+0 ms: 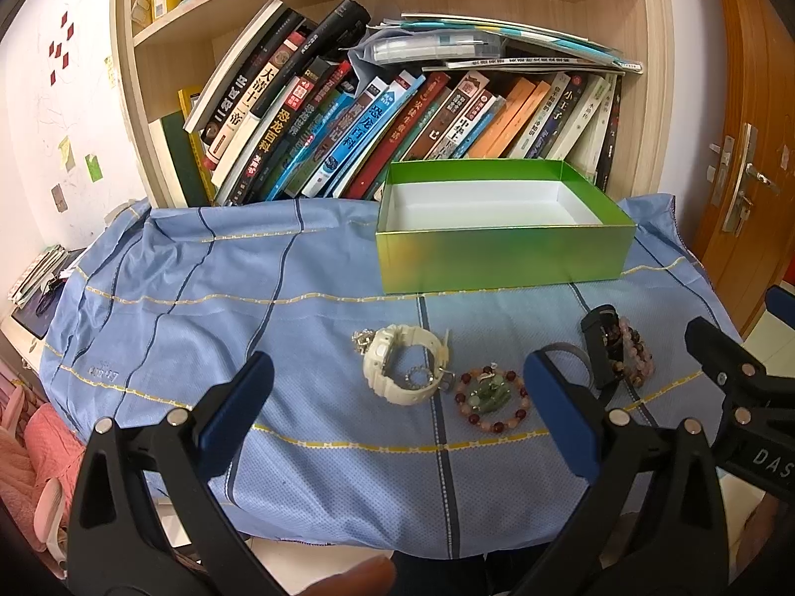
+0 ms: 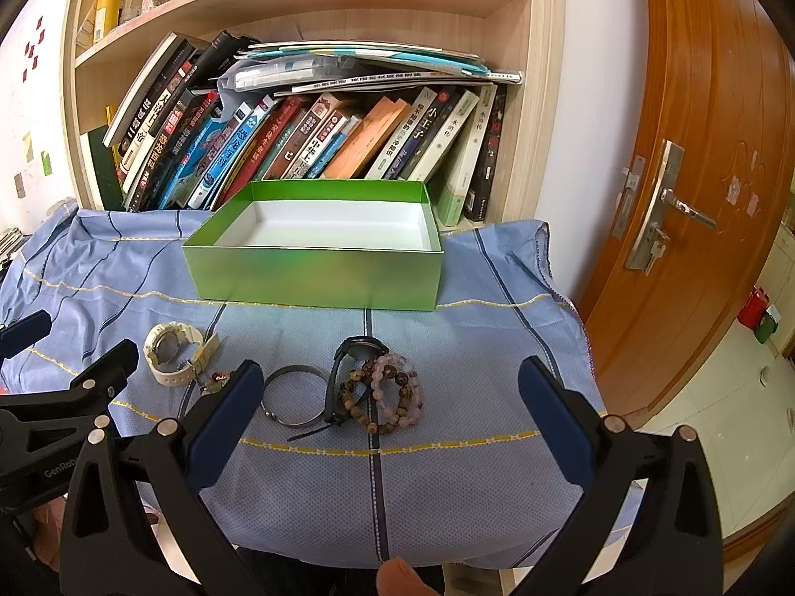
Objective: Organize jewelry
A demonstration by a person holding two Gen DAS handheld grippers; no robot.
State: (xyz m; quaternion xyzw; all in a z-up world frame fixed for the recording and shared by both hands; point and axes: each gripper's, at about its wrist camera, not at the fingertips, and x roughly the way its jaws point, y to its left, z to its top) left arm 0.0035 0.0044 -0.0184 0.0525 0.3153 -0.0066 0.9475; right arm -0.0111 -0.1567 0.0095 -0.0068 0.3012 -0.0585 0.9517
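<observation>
An empty green box point(image 1: 502, 253) point(image 2: 318, 273) with a white inside stands at the back of the blue cloth. In front of it lie a white watch point(image 1: 402, 370) point(image 2: 174, 352), a red-and-green bead bracelet point(image 1: 492, 400), a silver bangle point(image 2: 293, 395), a black band point(image 1: 598, 342) point(image 2: 355, 352) and pink and brown bead bracelets point(image 1: 633, 352) point(image 2: 392, 390). My left gripper point(image 1: 397, 412) is open and empty, hovering before the watch. My right gripper point(image 2: 392, 422) is open and empty, hovering before the bead bracelets.
A wooden bookshelf point(image 1: 397, 114) full of leaning books stands right behind the box. A brown door point(image 2: 695, 198) is to the right. The cloth-covered table point(image 2: 447, 496) drops off at its near and right edges.
</observation>
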